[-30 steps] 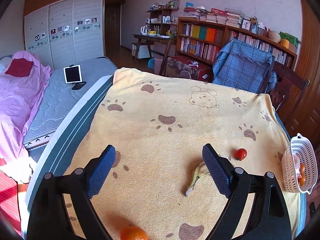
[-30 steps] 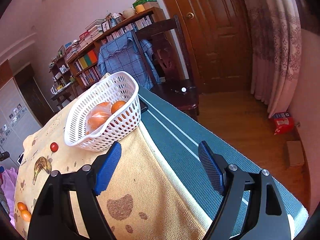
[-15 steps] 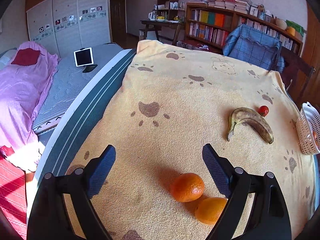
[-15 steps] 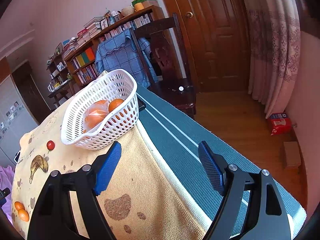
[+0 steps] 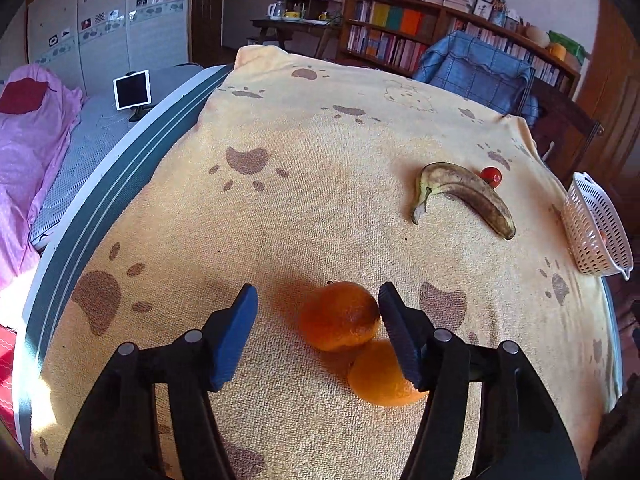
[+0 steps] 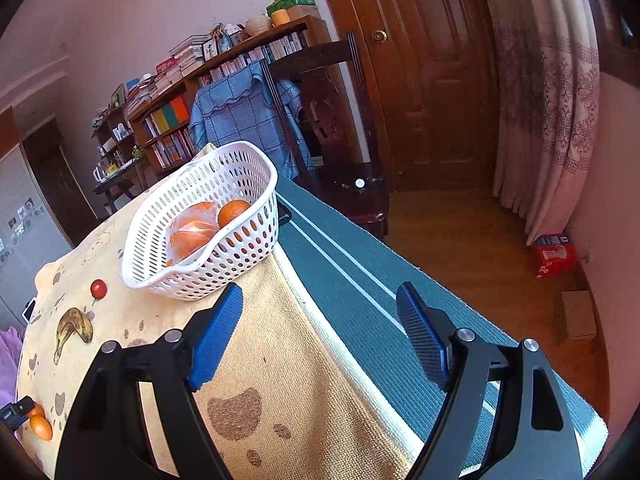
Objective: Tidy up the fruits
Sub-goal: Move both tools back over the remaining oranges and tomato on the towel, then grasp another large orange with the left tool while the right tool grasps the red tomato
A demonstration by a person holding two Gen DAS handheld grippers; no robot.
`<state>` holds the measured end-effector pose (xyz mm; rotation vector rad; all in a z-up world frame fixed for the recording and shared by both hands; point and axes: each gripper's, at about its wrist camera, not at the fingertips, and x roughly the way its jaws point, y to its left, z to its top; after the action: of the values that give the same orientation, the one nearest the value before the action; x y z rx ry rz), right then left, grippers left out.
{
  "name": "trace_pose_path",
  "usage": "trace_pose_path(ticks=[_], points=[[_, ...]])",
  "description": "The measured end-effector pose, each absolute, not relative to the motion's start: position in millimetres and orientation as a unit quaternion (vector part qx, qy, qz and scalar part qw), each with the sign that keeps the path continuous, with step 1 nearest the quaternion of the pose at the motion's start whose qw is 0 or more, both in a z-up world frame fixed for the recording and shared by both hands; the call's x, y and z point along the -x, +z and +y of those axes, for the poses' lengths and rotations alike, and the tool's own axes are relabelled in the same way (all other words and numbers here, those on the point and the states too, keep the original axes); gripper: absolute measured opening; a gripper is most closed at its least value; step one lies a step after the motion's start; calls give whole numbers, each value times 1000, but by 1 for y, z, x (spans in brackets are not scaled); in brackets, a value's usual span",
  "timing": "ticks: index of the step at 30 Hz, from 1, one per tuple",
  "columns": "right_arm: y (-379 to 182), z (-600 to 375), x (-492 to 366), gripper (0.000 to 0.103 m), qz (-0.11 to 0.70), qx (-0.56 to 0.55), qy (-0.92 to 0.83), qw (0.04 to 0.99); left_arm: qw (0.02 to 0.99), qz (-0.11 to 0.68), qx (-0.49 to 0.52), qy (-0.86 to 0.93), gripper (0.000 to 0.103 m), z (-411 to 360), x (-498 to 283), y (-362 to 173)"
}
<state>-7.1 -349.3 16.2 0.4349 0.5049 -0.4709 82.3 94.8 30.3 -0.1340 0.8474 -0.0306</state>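
Paw-print yellow towel [image 5: 320, 184] covers the bench. Left tool [image 5: 318, 322] has just been closing around the nearer-centre orange [image 5: 340, 316]; one pad at its side, the other clear, no grip yet. Second orange [image 5: 380, 380] touches it, partly behind that pad: risk of nudging or rolling both. Right tool [image 6: 320, 320] open, empty, near the white basket [image 6: 256, 240].

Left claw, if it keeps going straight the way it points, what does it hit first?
Most likely the nearer-centre orange, already between the fingers of the left claw; its jaws have just been closing, the left pad still clear.
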Motion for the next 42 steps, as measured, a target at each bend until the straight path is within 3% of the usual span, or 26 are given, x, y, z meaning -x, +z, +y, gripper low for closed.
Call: trace_pose_path(ticks=[5, 12, 20, 27, 33, 42], points=[[19, -345, 6, 80, 243, -198, -233, 920, 907, 412, 77, -28, 61, 95, -82, 25], [26, -336, 7, 80, 233, -172, -243, 926, 909, 405, 85, -52, 41, 91, -81, 25], [64, -284, -4, 80, 197, -117, -169, 959, 928, 356, 100, -28, 40, 97, -70, 32], [63, -218, -80, 80, 295, -107, 18, 949, 938, 334, 96, -12, 40, 98, -65, 36], [47, -172, -146, 80, 349, -86, 75, 930, 937, 332, 110, -5, 40, 104, -65, 34], [39, -152, -220, 62, 383, -96, 88, 915, 934, 334, 127, -12, 40, 109, -65, 32]])
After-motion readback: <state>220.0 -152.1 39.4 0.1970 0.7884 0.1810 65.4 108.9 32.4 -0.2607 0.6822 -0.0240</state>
